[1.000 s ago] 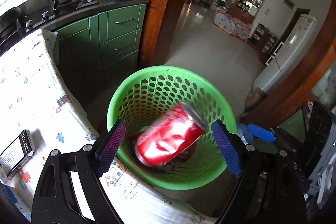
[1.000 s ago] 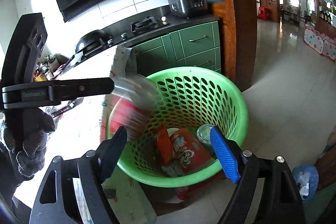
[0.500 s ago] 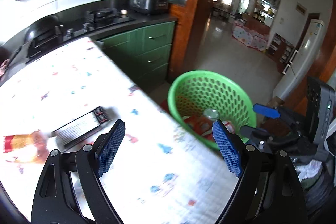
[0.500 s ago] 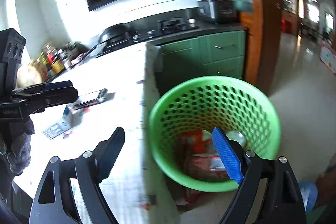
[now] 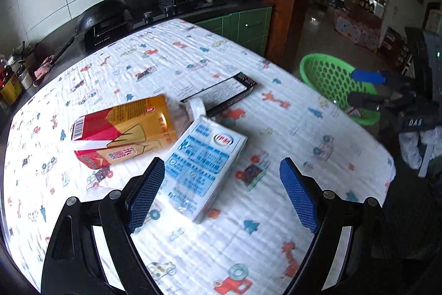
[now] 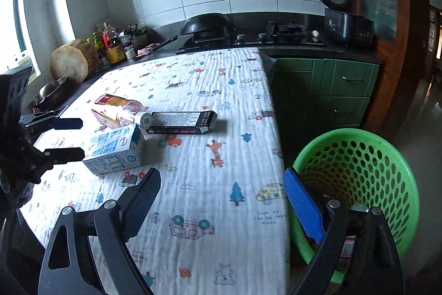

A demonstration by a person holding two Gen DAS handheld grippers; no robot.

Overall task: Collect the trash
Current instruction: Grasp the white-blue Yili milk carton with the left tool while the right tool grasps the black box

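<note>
Two hand-held grippers are hovering over the worktop (image 5: 276, 253), which is wearing a white cloth printed with little cars and trees. Starting at the left, I am seeing a red and gold drink carton (image 5: 121, 132) lying flat on the cloth, with a clear plastic bottle (image 6: 129, 108) lying against it, its white cap facing a long black box (image 5: 221, 96). Just right of the carton, a blue and white milk carton (image 5: 204, 159) is lying on its side, touching the gold one. My left hand-held gripper (image 5: 221, 195) is hanging above this milk carton with its jaws released and nothing pinched; the carton's near end is reaching in between the blue pads (image 5: 146, 192), closer to the left one, without touching either. In the right wrist view my left hand-held gripper (image 6: 66, 137) is showing at the left edge, level with that carton. Further right, my right hand-held gripper (image 6: 221, 209) is hovering over bare cloth near the worktop's edge, its jaws opening and nothing lying between them; the cartons are lying well apart from it, up and to the left. Off the right edge, the green perforated basket (image 6: 400, 173) is standing on the floor, with some trash at its bottom.
</note>
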